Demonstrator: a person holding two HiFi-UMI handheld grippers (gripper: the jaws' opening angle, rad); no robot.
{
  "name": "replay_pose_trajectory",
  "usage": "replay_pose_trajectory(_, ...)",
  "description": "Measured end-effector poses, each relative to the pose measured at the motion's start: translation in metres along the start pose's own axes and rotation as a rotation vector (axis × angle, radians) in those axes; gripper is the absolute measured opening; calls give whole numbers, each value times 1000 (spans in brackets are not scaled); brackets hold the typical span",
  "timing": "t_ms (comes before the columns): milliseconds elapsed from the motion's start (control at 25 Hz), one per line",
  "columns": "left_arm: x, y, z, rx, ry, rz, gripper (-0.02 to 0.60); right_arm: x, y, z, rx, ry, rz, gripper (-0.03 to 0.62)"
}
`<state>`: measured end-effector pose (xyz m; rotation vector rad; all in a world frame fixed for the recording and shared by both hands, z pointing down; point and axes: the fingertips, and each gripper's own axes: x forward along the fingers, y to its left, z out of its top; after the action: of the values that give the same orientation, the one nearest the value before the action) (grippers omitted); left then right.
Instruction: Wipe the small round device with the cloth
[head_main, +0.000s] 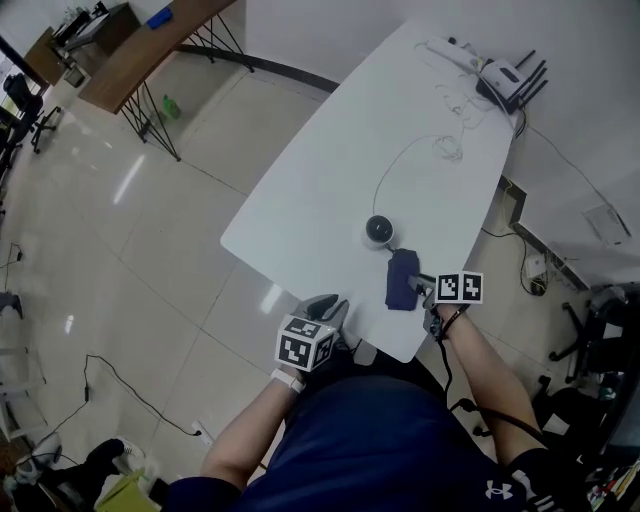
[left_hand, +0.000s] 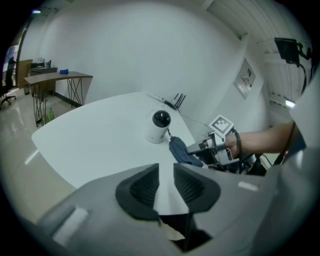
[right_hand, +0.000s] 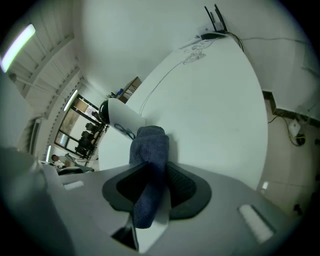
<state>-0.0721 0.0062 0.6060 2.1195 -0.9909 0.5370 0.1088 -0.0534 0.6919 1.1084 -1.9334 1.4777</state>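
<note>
1. Person's torso (head_main: 380, 440): dark blue shirt, at the near end of the bench (head_main: 330, 170); a claw in each hand.

2. Left claw (head_main: 328, 305): jaws narrowly apart with nothing between them. It hovers by the bench's near edge, well short of the small round device (head_main: 379, 230).

3. Right claw (right_hand: 156, 175): closed on one end of the cloth (head_main: 402, 278), with both pads touching it. The rest of the cloth lies forward on the bench.

4. Cloth: dark blue, folded into a thick strip. Judged soft, limp and light. Best held at one end, as here, which leaves the free end for wiping.

5. Small round device: white body with a glossy black domed top, upright at mid-bench, just beyond the cloth's free end. Whether the two touch cannot be told. A thin cable (head_main: 383, 180) trails from it toward the far end. Judged light, hard and smooth-shelled, so likely to slide or tip under a wipe; the dome looks prone to scratching. Best steadying hold: low on the white body, clear of dome and cable.
</note>
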Motion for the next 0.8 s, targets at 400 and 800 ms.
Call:
replay_pose_trajectory(400, -16, 4, 13, -29, -40, -24, 91, -70, 26, 41, -60, -331, -92, 148)
replay_pose_trajectory(800, -8, -63, 63, 35, -136, -104, 57, -132, 123, 66, -188, -490, 227, 18)
